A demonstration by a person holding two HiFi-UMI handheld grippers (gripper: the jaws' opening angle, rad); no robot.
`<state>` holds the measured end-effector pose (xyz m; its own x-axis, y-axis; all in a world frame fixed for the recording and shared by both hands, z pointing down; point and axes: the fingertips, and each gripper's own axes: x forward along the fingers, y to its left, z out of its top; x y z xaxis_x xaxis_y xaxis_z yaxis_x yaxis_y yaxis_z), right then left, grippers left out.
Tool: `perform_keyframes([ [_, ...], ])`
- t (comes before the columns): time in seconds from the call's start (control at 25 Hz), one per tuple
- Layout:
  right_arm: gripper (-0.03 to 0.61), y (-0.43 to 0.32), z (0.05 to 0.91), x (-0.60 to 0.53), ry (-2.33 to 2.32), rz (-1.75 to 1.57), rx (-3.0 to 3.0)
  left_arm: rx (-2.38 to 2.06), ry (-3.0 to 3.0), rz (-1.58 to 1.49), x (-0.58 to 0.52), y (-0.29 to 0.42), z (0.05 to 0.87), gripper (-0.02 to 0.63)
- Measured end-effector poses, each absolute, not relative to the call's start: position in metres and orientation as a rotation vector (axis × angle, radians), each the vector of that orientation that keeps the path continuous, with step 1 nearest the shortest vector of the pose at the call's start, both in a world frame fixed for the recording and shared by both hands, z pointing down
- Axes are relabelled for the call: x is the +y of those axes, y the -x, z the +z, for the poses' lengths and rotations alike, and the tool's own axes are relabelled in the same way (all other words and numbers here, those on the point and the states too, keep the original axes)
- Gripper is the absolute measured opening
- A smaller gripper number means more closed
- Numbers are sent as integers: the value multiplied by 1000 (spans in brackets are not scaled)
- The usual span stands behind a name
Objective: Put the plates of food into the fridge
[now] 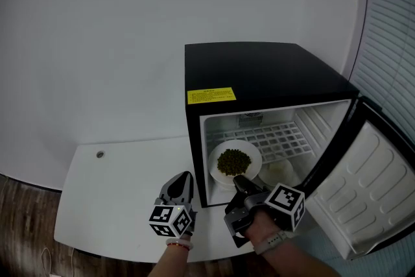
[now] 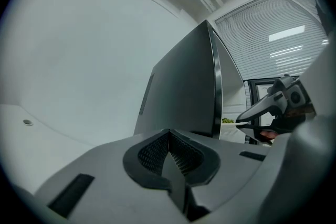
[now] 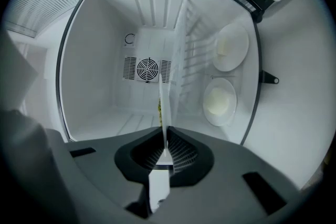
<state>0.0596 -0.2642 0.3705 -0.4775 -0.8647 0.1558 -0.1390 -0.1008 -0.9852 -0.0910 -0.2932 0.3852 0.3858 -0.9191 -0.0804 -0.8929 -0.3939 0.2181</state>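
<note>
- At the open front of the black fridge (image 1: 259, 74), the plate (image 1: 251, 152) of green food (image 1: 233, 162) was held roughly level, just before the wire shelf (image 1: 282, 138).
- Right gripper (image 1: 242, 185) pinched the plate's near rim. In the right gripper view the jaws were clamped on it, and the plate showed edge-on as a thin white line (image 3: 164, 107).
- Deeper in the compartment lay a pale-filled plate (image 3: 231, 47) and a second pale plate (image 3: 219, 101), close together but apart.
- Left gripper (image 1: 184, 182) hovered over the white table (image 1: 110, 204) just left of the fridge, its jaws pressed together with nothing between them.
- Fridge door (image 1: 369, 185) stood swung wide at the right.
- Yellow label (image 1: 211, 95) sat on the fridge top near its front edge.
</note>
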Motion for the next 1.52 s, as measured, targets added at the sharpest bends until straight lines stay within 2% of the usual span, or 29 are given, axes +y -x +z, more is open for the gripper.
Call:
perform_keyframes([
  [0.68,17,-54,379,-303,1064,-1764,1572,-1639,-2497,-290,-295,86,389,8],
  [1.0,21,-50,372,-308,1059,-1699,1705,-1640,-2497,-283,-291,88,391,8],
  [1.36,155,-46,363,-303,1076,-1604,1830,-1637,-2495,-281,-288,89,392,8],
  [1.52,161,-46,371,-297,1098,-1598,1852,-1632,-2497,-277,-286,89,394,8],
])
